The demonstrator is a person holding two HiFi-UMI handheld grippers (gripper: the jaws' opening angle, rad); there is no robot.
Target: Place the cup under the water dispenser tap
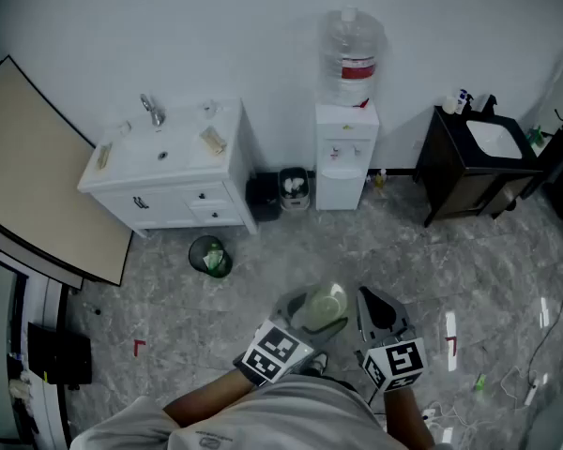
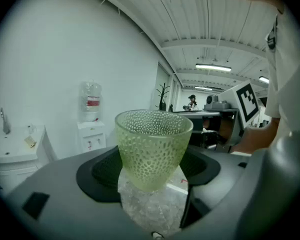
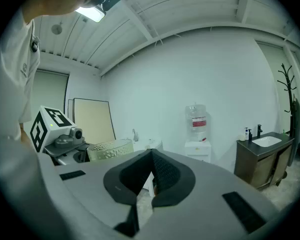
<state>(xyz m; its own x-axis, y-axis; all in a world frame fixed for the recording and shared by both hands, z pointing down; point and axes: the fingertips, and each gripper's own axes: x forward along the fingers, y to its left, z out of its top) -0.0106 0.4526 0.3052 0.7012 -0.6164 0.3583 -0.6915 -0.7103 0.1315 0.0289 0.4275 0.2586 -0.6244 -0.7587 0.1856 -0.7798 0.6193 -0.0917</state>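
Note:
A pale green dimpled glass cup [image 2: 152,149] stands upright between the black pads of my left gripper [image 2: 150,171], which is shut on its lower half. In the head view the cup [image 1: 324,306] is held low over the floor, a few steps short of the white water dispenser [image 1: 345,156], which stands against the far wall with a clear bottle [image 1: 352,56] on top. My right gripper [image 1: 380,315] hangs just right of the cup. Its pads [image 3: 157,171] meet at the tips with nothing between them. The dispenser [image 3: 197,146] also shows ahead in the right gripper view.
A white sink cabinet [image 1: 169,172] stands left of the dispenser, with a black bin [image 1: 263,198] and a small bin [image 1: 296,187] between them. A green bin [image 1: 210,256] sits on the marble floor. A dark vanity [image 1: 474,162] stands to the right, and a beige board [image 1: 38,176] leans at the left.

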